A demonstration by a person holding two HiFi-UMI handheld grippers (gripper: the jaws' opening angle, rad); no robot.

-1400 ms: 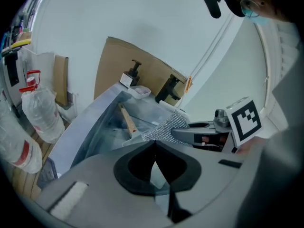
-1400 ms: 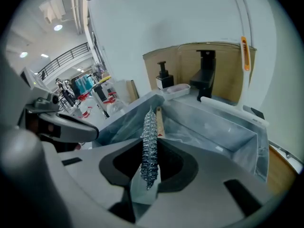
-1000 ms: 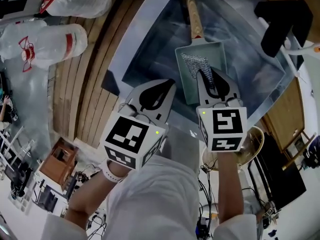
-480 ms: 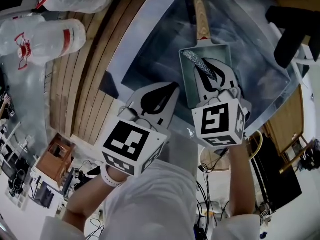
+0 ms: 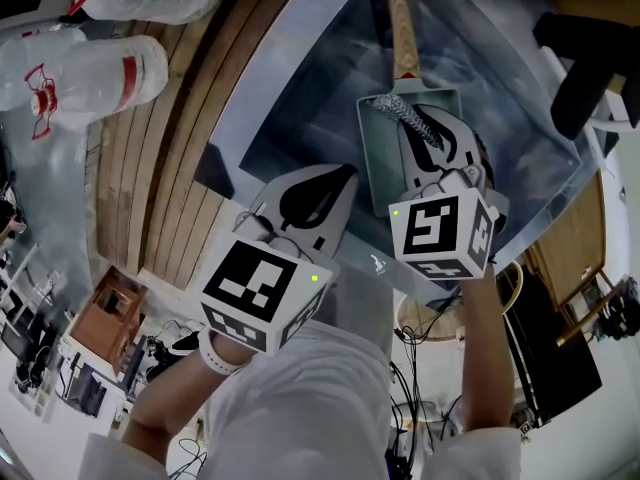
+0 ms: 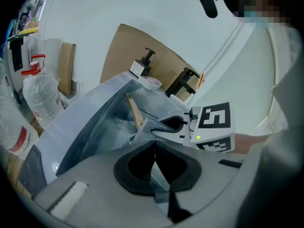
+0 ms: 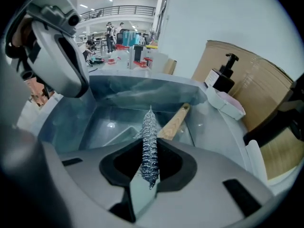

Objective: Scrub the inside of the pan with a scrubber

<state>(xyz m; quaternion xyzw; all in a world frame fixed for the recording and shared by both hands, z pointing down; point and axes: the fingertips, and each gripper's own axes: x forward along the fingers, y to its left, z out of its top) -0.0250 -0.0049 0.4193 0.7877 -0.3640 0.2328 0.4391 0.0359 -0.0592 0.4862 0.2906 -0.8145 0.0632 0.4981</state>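
The pan (image 5: 380,163) you are to scrub is a rectangular grey one. It sits in the steel sink (image 5: 300,98), with its single wooden handle (image 5: 402,38) pointing away from you and running up to the top edge of the head view. Your right gripper (image 5: 430,148) reaches in over the pan and covers most of its near half, so that part of the inside is hidden.

The right gripper's fingers are pinching one scrubber (image 7: 149,146), a strip of silvery metal mesh that stands up between them and pokes out beyond the tips. In the head view it lies across the far end of the pan near the handle's root. You cannot tell whether it presses on the pan's floor.

Your left gripper (image 5: 335,178) hangs over the near rim of the sink, just beside the right one. Its fingers are pressed together with nothing between them.

Each gripper carries one marker cube, the left (image 5: 262,290) and the right (image 5: 442,236), printed with black-and-white squares and showing a small green light.

Beyond the sink stands one black pump bottle (image 7: 223,77) with a white label too small to read, in front of a cardboard sheet (image 7: 256,94). Two clear plastic bottles (image 5: 90,68) lie on the wooden slats (image 5: 170,158) to your left, and their red print is unreadable.
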